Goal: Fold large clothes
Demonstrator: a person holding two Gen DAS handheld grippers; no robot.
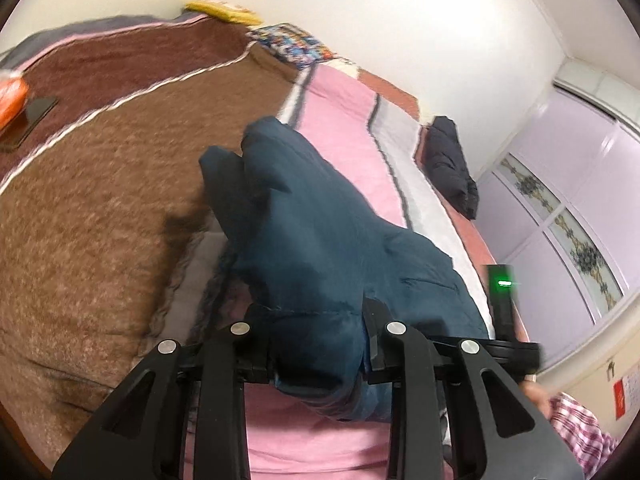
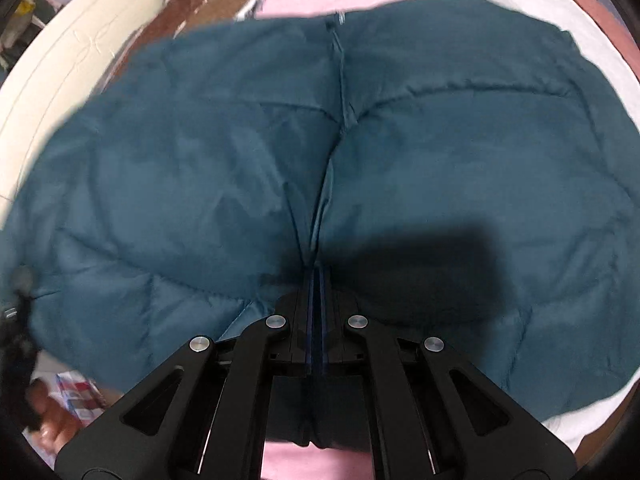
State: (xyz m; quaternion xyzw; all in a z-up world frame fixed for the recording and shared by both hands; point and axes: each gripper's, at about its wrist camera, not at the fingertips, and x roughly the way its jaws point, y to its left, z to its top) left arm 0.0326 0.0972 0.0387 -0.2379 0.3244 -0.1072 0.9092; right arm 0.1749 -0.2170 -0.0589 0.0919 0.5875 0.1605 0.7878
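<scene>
A dark teal padded jacket lies on the bed and hangs from both grippers. My left gripper is shut on a thick fold of the jacket, which bulges between its jaws and hides the fingertips. In the right wrist view the jacket fills the frame, spread wide with its zipper running down the middle. My right gripper is shut on the jacket's edge at the zipper line, jaws nearly touching.
The bed has a brown fleece blanket and a pink striped sheet. A phone and an orange object lie at far left. A black garment lies at the bed's far edge. A wardrobe stands right.
</scene>
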